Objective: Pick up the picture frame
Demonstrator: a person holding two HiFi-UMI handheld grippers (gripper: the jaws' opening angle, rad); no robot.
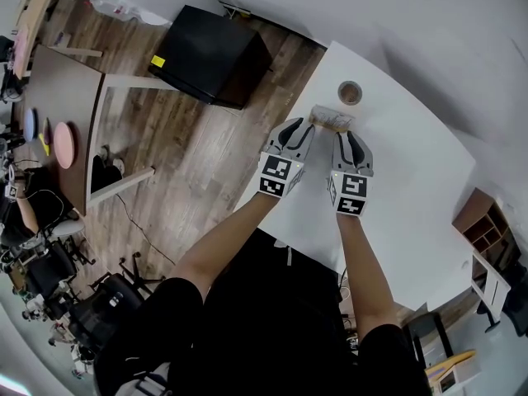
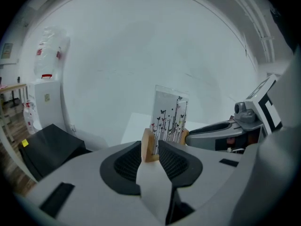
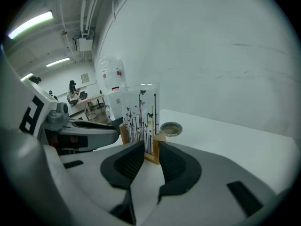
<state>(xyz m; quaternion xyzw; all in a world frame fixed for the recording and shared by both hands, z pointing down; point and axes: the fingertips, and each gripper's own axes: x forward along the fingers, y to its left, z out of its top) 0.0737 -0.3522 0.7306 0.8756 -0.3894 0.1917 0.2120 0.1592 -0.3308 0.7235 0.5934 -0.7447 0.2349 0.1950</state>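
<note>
Left gripper (image 2: 150, 148): clenched on one wooden end block of the picture frame (image 2: 169, 114), jaws pressed against both faces of the block. Right gripper (image 3: 151, 150): clamped likewise on the opposite wooden end, clear panel upright above the jaws. Two grippers, one frame, gripped at both ends.

On the panel, thin black stems and small butterflies, legible only in the two gripper views. From the head view just a pale sliver, near the left edge of the desk (image 1: 412, 196), close to its far corner. Cannot tell whether the base rests on the desk or hangs just above it.

One small round tin (image 1: 350, 92) just beyond the frame toward that corner, seen only in the head and right gripper views. One black box (image 1: 210, 54) on the wooden floor (image 1: 181, 139) off the desk, shown in the head and left gripper views.
</note>
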